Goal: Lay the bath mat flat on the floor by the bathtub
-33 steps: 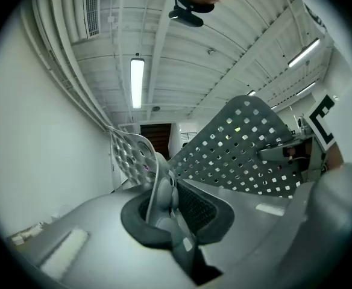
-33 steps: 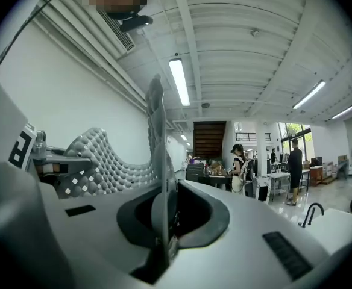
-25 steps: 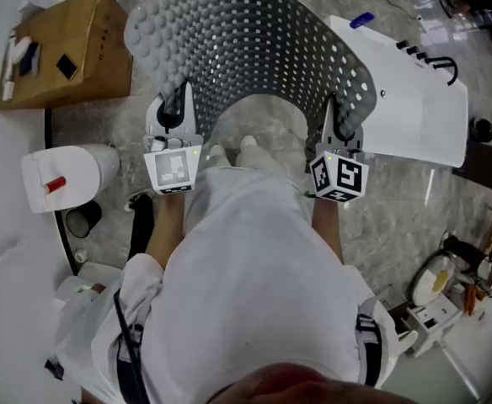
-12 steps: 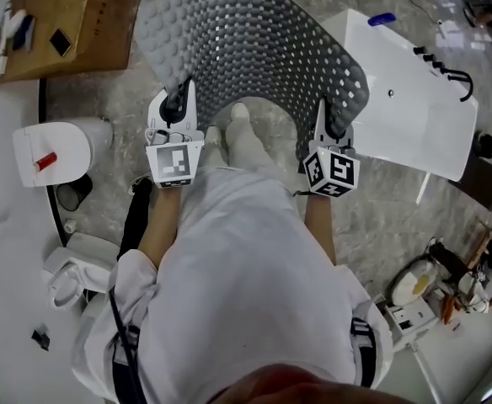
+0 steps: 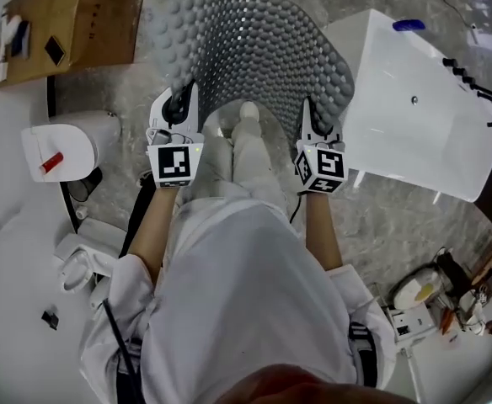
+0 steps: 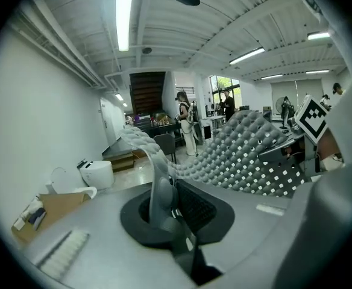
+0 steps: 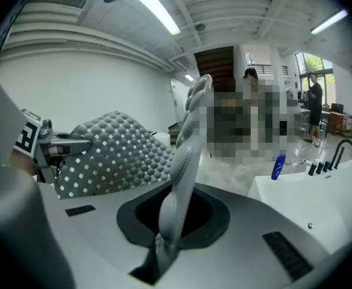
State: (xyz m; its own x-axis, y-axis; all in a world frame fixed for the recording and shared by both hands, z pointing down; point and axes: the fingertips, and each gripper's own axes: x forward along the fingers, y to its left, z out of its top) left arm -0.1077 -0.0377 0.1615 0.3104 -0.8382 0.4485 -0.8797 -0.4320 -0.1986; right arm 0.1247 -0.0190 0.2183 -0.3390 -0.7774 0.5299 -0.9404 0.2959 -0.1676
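Clamped in the left gripper (image 5: pixel 177 113) and right gripper (image 5: pixel 317 123), the bath mat (image 5: pixel 254 49) has swung closer to the bathtub (image 5: pixel 423 133), still unlaid.

Grey marbled floor (image 5: pixel 398 225) underfoot, a plain white wall (image 6: pixel 37 119) alongside. Strip lights (image 6: pixel 123 20) glow on the ribbed white ceiling (image 6: pixel 194 32). Far back are bright windows (image 6: pixel 224 84) and a dark staircase (image 6: pixel 147 92); a cardboard box (image 5: pixel 69 19) sits on the floor.

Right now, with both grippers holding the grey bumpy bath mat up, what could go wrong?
The grey bumpy rubber bath mat arches above the person's shoes and may land on them. Its right side nears the white bathtub and could drape onto it.
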